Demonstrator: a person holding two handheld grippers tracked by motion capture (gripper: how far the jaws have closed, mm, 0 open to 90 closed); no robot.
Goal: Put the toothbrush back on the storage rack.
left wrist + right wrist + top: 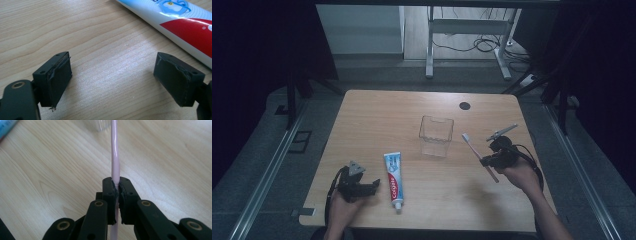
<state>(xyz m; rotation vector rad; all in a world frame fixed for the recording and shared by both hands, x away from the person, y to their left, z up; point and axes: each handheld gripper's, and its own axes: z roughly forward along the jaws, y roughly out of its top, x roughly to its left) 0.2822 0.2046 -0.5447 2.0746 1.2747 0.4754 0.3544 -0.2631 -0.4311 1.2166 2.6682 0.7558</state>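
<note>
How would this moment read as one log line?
right hand-held gripper: shut on toothbrush | left hand-held gripper: open, beside toothpaste tube | clear cup: upright

High view overhead, facing forward; gripper views close, low; all share table (377,115).
</note>
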